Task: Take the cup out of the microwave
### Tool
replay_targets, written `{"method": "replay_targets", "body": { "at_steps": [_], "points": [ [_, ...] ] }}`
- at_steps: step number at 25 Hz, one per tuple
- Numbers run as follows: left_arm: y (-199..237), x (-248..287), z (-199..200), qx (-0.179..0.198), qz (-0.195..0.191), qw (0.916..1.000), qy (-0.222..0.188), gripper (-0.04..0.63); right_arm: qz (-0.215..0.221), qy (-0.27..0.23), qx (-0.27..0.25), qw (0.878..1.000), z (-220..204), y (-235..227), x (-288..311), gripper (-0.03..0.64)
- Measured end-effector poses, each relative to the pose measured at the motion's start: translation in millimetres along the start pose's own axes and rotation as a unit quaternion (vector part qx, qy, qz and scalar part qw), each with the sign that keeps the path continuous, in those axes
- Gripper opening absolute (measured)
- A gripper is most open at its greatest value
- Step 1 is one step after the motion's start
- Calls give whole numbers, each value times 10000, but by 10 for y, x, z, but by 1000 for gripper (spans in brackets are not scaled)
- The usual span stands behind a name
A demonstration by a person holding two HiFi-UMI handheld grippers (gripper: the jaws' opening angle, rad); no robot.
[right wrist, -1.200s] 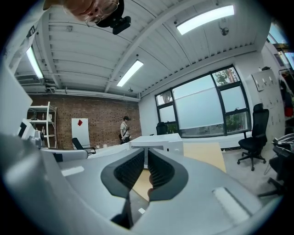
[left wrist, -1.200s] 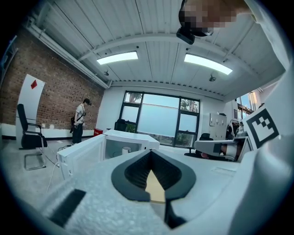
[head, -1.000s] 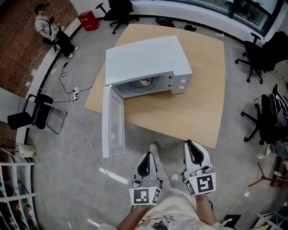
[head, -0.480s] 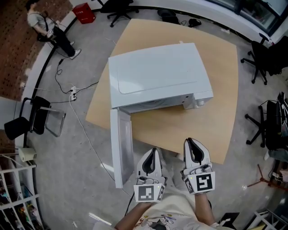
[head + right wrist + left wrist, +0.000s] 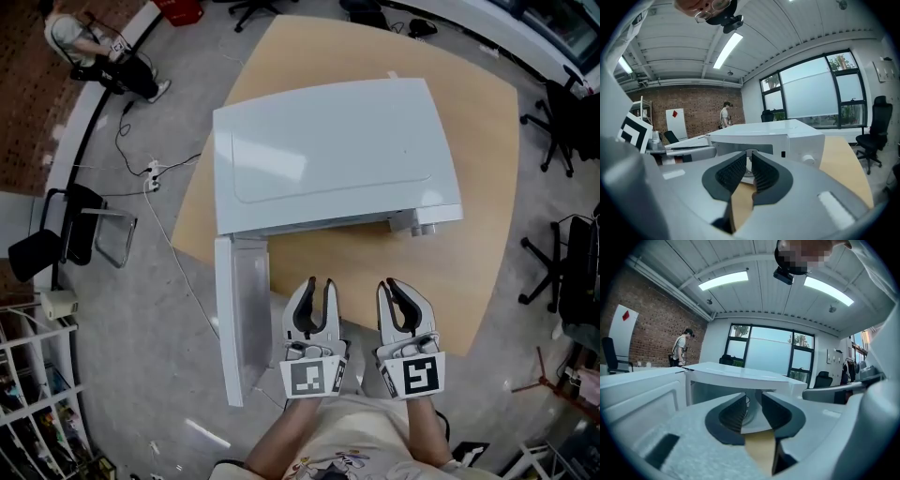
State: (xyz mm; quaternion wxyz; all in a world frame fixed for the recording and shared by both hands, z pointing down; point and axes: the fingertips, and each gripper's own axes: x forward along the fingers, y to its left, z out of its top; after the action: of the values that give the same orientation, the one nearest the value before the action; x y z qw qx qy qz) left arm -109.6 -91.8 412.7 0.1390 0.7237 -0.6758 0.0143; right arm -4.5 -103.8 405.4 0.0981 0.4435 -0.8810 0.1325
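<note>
A white microwave (image 5: pixel 328 155) stands on a wooden table (image 5: pixel 375 262), its door (image 5: pixel 242 319) swung open toward me on the left. In the head view its top hides the cavity and the cup. In the left gripper view a pale cup rim (image 5: pixel 747 402) shows faintly inside the cavity, between the jaws. My left gripper (image 5: pixel 318 283) hovers in front of the opening, beside the door; its jaws have just been opening and stand slightly apart with nothing between them. My right gripper (image 5: pixel 394 284) is level with it over the table's near edge, shut and empty.
The open door juts past the table's front edge, just left of my left gripper. A person (image 5: pixel 89 52) stands far off at the upper left. A black chair (image 5: pixel 56 234), floor cables (image 5: pixel 155 178) and shelving (image 5: pixel 37 403) lie left; office chairs (image 5: pixel 562 103) lie right.
Both grippers have come forward to the microwave's front. The left jaws have parted a little. The cup, seen in the cavity a second ago, is now hidden under the microwave's top.
</note>
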Motion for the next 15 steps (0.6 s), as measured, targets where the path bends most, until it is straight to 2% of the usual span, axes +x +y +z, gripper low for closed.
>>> {"method": "replay_targets", "body": {
  "at_steps": [10,15],
  "points": [
    [302,691,-532,-244,349,9982,417,241,208,332,-114,9992,-299,1,497,48],
    [486,1114,-741,14,490,9975,504,306,298,566,-10,9980,-522,58,576,48]
  ]
}}
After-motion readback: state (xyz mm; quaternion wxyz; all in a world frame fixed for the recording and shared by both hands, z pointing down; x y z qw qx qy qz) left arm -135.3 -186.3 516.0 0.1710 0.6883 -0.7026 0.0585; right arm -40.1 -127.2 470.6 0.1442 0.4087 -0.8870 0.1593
